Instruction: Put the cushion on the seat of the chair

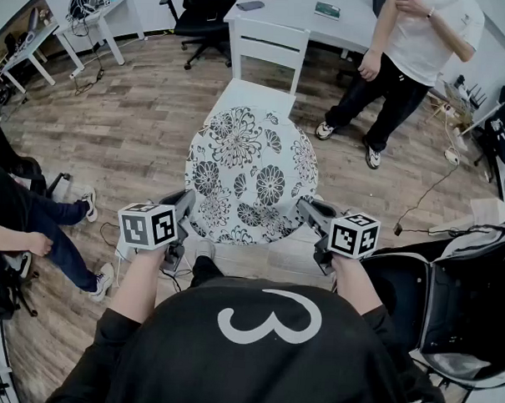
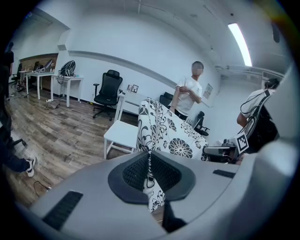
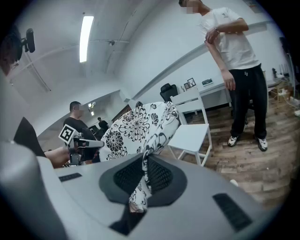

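The cushion [image 1: 252,176], round and white with black flowers, is held up in the air between the two grippers, just on the near side of the white chair [image 1: 268,45]. It is not yet on the seat [image 1: 247,96].

The left gripper [image 1: 187,200] has its jaws closed almost fully on a thin fold of cloth at the cushion's near-left rim. The right gripper [image 1: 306,209] is clamped the same way on the near-right rim. In each gripper view the patterned fabric runs straight down between the pads.

Gripping opposite sides probably keeps the soft cushion spread out rather than sagging into a bundle. Holding it by the near rim lets the far edge lead toward the backrest. Both grippers slant downward, which tips the cushion toward the seat.

The chair faces the person, with its backrest on the far side and the seat bare, so the cushion can go straight ahead and down. From the head view the far edge seems to overlap the seat's near edge, but I cannot tell whether it touches.

A standing bystander [image 1: 409,57] is at the far right, well apart from the seat.
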Tool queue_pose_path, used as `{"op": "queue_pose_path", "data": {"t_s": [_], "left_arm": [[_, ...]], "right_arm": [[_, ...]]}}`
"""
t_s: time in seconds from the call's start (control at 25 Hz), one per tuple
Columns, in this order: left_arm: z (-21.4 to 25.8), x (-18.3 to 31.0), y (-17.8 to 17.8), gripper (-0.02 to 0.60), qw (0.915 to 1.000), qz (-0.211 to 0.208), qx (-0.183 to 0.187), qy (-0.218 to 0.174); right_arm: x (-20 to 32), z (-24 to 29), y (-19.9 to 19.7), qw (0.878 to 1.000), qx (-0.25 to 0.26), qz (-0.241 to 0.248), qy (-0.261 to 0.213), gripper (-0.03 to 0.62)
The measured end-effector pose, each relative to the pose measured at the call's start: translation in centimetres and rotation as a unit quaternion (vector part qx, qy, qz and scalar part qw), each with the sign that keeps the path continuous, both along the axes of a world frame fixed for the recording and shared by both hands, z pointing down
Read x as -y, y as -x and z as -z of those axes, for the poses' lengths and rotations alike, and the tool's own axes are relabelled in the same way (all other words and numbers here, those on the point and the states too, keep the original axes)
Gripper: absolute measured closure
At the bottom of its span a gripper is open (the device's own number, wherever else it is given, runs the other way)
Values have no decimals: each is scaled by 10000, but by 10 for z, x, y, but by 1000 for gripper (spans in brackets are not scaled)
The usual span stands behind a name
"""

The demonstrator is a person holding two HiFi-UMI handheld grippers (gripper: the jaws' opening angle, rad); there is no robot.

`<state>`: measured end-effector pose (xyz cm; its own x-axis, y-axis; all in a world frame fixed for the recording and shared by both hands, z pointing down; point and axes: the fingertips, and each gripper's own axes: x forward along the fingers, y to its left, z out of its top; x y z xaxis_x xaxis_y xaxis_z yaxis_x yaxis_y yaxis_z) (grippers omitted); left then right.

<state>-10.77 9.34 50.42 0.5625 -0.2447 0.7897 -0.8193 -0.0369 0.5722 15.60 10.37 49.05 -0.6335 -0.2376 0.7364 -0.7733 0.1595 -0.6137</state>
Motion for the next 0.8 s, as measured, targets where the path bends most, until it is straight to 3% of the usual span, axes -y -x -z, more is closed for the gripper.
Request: {"op": "queue_pose_path", "data": {"t_s": [0.8], "left_arm": [[-4,3,-3,557,9999,-84,112,-57]], "right_arm": [[0,-2,3,9999,64,-129,-34,576]]}}
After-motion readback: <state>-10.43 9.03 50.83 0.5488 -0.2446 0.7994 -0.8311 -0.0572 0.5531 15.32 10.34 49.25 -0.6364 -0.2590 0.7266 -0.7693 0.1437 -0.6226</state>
